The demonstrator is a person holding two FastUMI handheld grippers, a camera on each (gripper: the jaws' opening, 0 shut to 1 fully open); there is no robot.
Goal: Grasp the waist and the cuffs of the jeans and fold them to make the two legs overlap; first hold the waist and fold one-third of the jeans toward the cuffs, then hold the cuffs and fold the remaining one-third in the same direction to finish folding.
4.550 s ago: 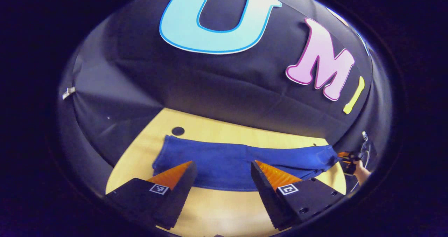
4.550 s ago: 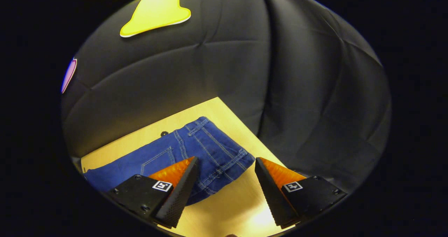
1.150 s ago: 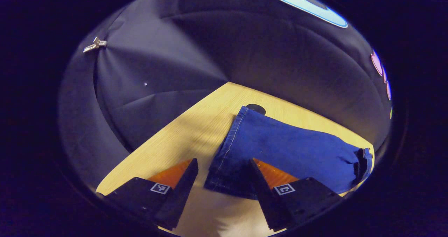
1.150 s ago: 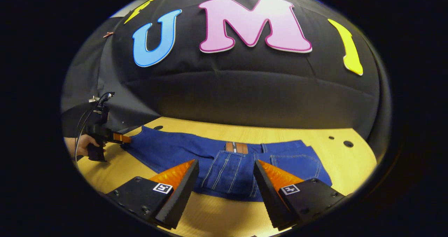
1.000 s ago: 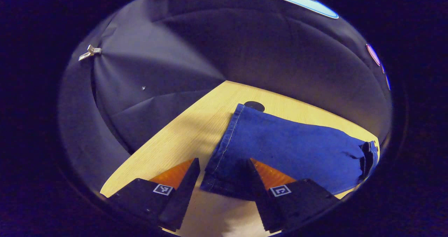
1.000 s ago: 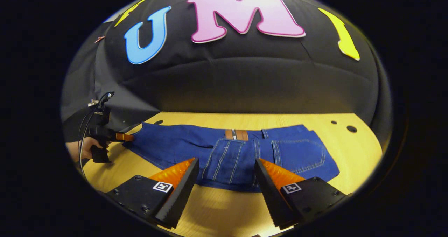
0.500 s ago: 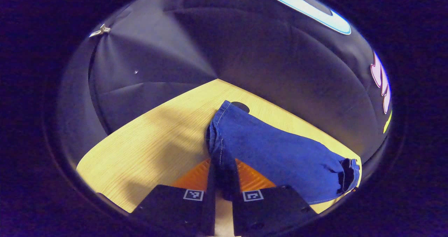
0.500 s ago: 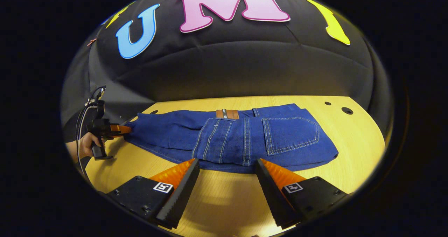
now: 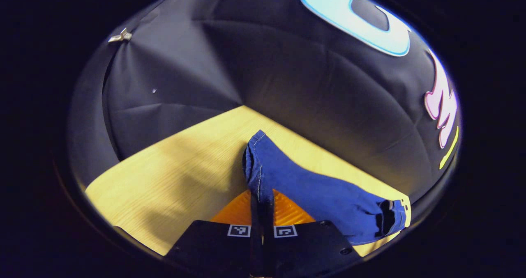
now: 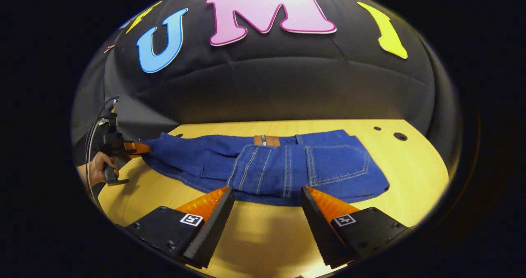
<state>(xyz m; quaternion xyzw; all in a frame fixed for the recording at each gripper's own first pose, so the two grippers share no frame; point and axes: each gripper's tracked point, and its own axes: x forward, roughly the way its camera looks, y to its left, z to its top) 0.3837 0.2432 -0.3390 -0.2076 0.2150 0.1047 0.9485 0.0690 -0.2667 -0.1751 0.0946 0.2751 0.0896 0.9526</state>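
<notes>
Jeans (image 10: 263, 165) lie across the middle of the table (image 10: 415, 175) in the right gripper view, waist end already folded over the legs. I see my left gripper (image 9: 261, 206) at lower centre of its view, clamped on the cuffs (image 9: 257, 169), which are raised off the table. My right gripper (image 10: 266, 196) hangs apart at lower centre, near the jeans' front edge, gripping nothing.

Wooden table (image 10: 415, 175) under folded jeans (image 10: 287, 167)
</notes>
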